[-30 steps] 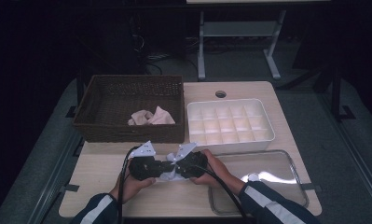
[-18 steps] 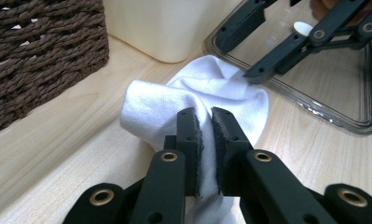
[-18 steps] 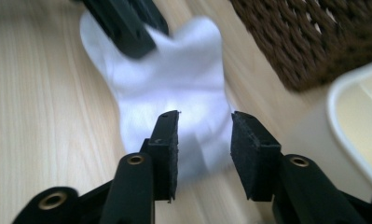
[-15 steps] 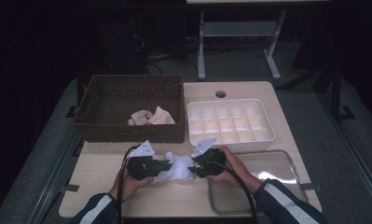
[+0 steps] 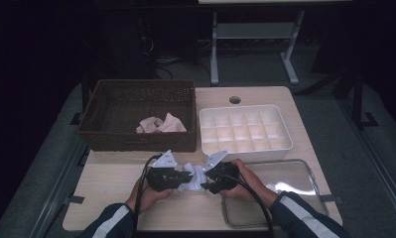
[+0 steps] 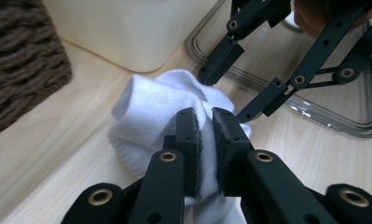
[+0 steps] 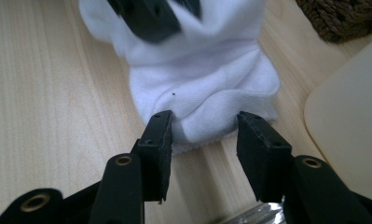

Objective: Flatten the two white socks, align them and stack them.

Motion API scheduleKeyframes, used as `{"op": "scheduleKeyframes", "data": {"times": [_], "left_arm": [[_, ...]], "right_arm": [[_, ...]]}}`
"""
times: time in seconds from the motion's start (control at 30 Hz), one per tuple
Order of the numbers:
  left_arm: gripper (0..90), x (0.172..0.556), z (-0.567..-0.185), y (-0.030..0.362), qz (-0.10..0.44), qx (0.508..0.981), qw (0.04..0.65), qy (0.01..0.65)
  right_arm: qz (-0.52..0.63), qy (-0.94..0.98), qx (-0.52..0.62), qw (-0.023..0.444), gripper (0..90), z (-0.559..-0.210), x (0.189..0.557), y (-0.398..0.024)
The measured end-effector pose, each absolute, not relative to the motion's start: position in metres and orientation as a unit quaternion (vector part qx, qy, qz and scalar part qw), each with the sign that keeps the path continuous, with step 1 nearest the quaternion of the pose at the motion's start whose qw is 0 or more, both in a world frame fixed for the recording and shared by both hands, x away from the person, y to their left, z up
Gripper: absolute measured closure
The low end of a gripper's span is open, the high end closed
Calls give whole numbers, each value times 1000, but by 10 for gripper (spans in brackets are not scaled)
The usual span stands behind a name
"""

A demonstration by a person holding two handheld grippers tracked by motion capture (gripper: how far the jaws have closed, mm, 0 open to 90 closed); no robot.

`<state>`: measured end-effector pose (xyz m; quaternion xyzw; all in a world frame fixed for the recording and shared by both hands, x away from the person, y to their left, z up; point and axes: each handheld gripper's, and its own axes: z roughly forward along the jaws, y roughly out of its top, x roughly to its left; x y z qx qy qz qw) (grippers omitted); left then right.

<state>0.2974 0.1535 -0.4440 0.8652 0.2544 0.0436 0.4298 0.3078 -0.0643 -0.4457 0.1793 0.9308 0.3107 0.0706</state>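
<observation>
White sock (image 5: 193, 176) lies bunched on the wooden table (image 5: 111, 173) in the lower middle of the high view, between the two hand-held tools and just in front of the brown wicker basket (image 5: 136, 111) and the cream divided tray (image 5: 245, 130). In the left gripper view the left gripper (image 6: 206, 140) has its jaws pressed nearly together with a fold of the sock's white fabric pinched between the pads, near the lower centre of the frame. In the right gripper view the right gripper (image 7: 203, 133) has just been opening: its jaws stand spread on either side of the sock's near edge, the pads not pressing on it. A clear shallow tray (image 5: 290, 183) sits at the lower right of the high view, beneath the person's right forearm. A pinkish cloth (image 5: 161, 124) rests inside the basket, well apart from the sock.
</observation>
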Motion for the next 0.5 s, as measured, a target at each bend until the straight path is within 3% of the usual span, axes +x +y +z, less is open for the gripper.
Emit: {"op": "scheduleKeyframes", "data": {"times": [0.2, 0.4, 0.5], "left_arm": [[792, 299, -452, 143, 40, 870, 423, 250], [787, 302, -456, 145, 29, 865, 432, 252], [782, 301, -457, 143, 30, 866, 432, 249]], "right_arm": [[313, 931, 176, 73, 553, -444, 309, -65], [357, 907, 202, 96, 683, -428, 312, -73], [379, 898, 197, 108, 706, -426, 312, -69]]}}
